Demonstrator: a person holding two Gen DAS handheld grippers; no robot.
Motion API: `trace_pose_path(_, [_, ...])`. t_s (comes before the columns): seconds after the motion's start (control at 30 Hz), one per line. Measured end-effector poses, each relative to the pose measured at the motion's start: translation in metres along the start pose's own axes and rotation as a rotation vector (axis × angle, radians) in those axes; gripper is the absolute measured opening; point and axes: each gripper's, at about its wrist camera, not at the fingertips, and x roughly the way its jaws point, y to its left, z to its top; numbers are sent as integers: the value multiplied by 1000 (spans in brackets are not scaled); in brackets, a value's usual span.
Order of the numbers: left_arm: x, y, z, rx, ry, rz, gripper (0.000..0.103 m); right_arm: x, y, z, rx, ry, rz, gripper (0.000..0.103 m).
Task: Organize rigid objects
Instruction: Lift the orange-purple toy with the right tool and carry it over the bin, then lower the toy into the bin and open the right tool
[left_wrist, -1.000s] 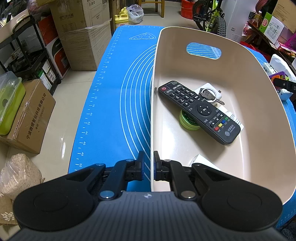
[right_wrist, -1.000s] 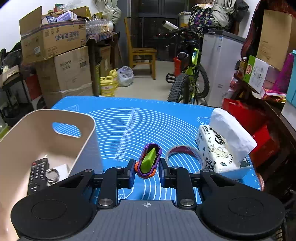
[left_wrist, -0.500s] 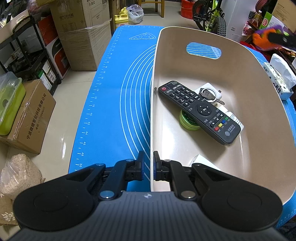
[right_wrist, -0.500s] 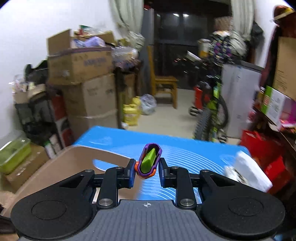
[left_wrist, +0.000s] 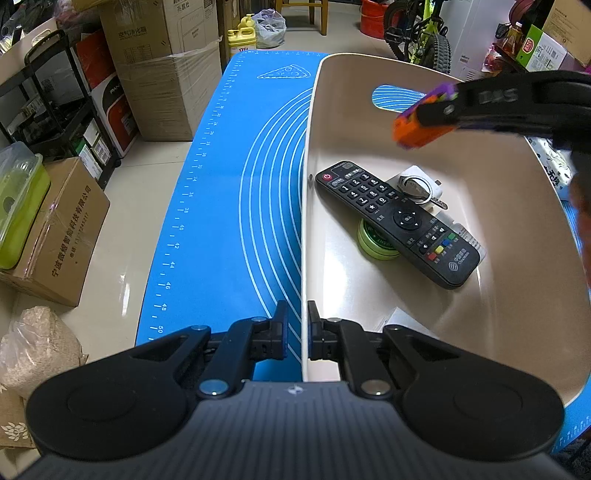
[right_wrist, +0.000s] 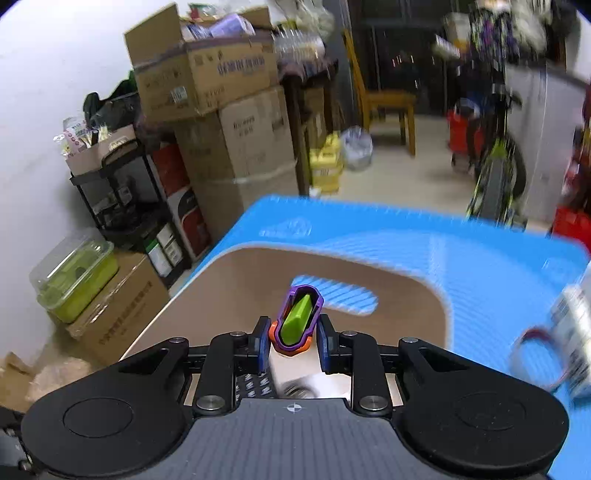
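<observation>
Here, left gripper (left_wrist: 295, 332) fingers clenched on bin (left_wrist: 517, 206) rim, right gripper (right_wrist: 291, 341) grasping toy (right_wrist: 297, 321).

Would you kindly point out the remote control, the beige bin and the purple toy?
remote control (left_wrist: 400, 221): left wrist view, round pad.
beige bin (left_wrist: 304, 206): left wrist view, left wall.
purple toy (right_wrist: 297, 319): right wrist view, green centre.

Work surface covered by a blue mat (left_wrist: 229, 206) printed with white arcs and a ruler scale, extending ahead of the left gripper (left_wrist: 294, 329). Directly on the mat, a beige basket (left_wrist: 524, 221) with handle cutout, its near wall between that gripper's fingers. Beyond the basket to the right, a white tissue pack (right_wrist: 576, 332) beside a reddish ring (right_wrist: 532, 354), both blurred.
</observation>
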Motion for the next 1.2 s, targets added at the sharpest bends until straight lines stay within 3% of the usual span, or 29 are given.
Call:
trace_pose_path(0.27, [0,-1,0,-1,0,-2,12,37,-2,-18,152,89,28,34])
trace_pose_path(0.6, [0,-1,1,-1,0,-3,12,55,-12,-29,254,176,-7,31])
trace_pose_path(0.83, [0,-2,0,-1,0,-4,12,60,-4,-32,189,211,-20,31])
trace_pose_path(0.93, [0,-1,1,-1,0,-3,13,60,4,-30,132,216,-37,36])
trace_pose_path(1.0, [0,-1,1,-1,0,-3,13,57,8,-30,110,219,-39,52])
trace_pose_path(1.07, [0,1,2,-2,0,-3,14,55,11,-29,89,215,-45,58])
trace_pose_path(1.2, [-1,1,1,-4,-1,-7,15,40,17,-26,22,196,-48,59])
